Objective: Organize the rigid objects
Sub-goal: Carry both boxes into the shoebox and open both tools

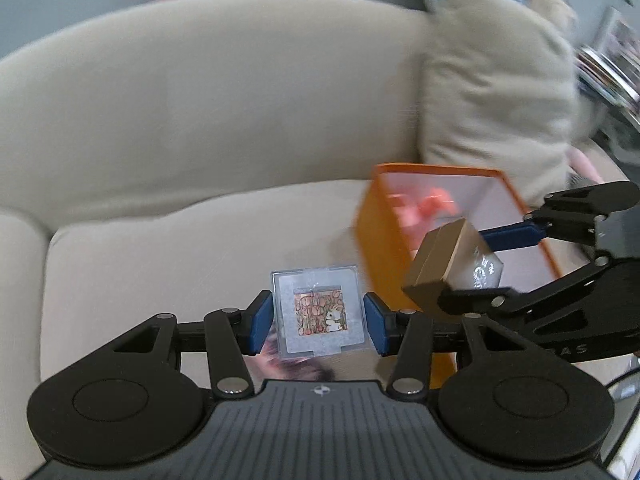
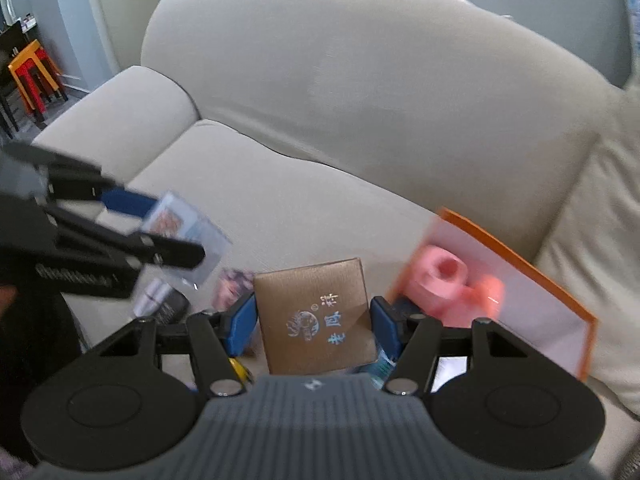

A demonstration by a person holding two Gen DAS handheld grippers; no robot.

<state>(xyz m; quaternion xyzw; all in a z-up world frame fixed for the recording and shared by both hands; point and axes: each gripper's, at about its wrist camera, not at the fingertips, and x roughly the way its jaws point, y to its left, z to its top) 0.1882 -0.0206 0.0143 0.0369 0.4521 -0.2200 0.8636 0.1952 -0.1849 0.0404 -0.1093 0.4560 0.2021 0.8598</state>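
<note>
— Beige fabric fills both of my feeds: the sofa (image 1: 180,128) seat and backrest, with a cushion (image 1: 492,112) propped at the right end. What have you got on the left?

— My left gripper (image 1: 319,318) has its blue pads (image 1: 259,322) pressed against both sides of a clear square case (image 1: 318,312) with a small cartoon picture on its face. It is held up off the seat, face toward the camera.

— And beside it?

— Just right of it, an orange box (image 1: 370,232) sits open on the seat against the cushion, with something pink (image 2: 442,280) inside, too blurred for me to name. My right gripper (image 2: 314,322) is clamped on a brown cardboard box (image 2: 316,316) with pale printed characters on its top. In the left wrist view that box hangs tilted at the orange box's near edge.

— Anything underneath?

— Below the right gripper I see loose items on the seat: a dark cylinder (image 2: 162,302), a small printed card (image 2: 232,286), a bit of yellow (image 2: 239,368). All blurred. Far left in that feed, red and orange stools (image 2: 34,74) stand on the floor.
</note>
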